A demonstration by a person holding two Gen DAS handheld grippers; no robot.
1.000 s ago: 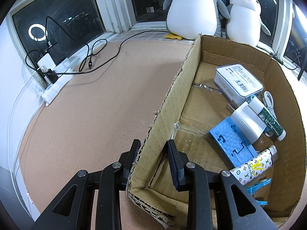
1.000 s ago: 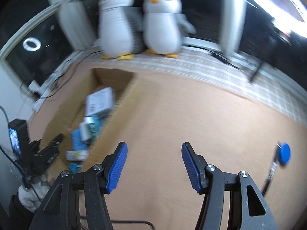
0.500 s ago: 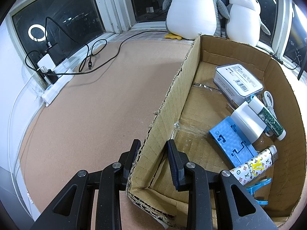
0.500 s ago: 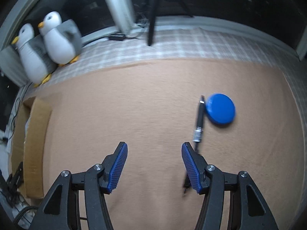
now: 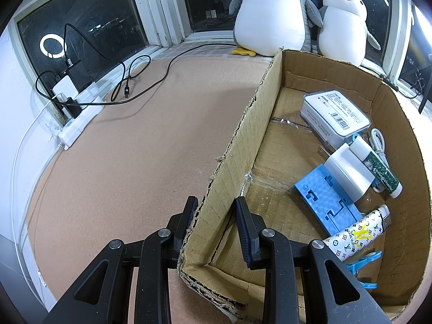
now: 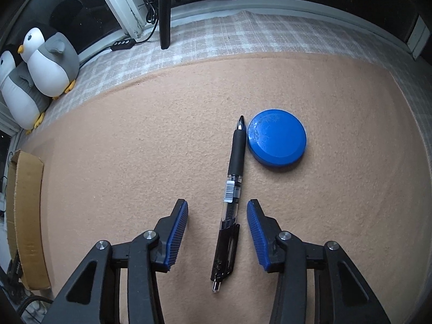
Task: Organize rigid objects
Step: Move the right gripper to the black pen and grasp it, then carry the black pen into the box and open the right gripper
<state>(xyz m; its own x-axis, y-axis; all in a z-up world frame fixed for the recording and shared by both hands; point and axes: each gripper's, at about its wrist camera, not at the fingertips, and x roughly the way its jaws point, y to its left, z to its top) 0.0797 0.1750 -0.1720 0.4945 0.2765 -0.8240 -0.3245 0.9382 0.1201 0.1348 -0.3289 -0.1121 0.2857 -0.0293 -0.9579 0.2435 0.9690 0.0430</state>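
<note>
A black pen (image 6: 232, 186) lies on the tan mat, its tip pointing away, next to a round blue lid (image 6: 277, 141). My right gripper (image 6: 217, 214) is open, its blue-padded fingers on either side of the pen's rear half, not touching it. My left gripper (image 5: 215, 210) straddles the near left wall of the cardboard box (image 5: 243, 124), one finger outside and one inside; it looks partly closed around the wall. The box holds a white case (image 5: 334, 114), a blue holder (image 5: 326, 197), a green tube (image 5: 378, 170), a patterned lighter (image 5: 356, 236) and a blue clip (image 5: 361, 266).
Two plush penguins (image 5: 272, 13) stand behind the box; they also show at the left in the right wrist view (image 6: 40, 64). A power strip with chargers and cables (image 5: 78, 102) lies at the far left. The box edge (image 6: 24, 216) shows far left of the pen.
My right gripper has swung from the box side to the right and come down over the pen, which now lies between its fingers. My left gripper has stayed on the box wall.
</note>
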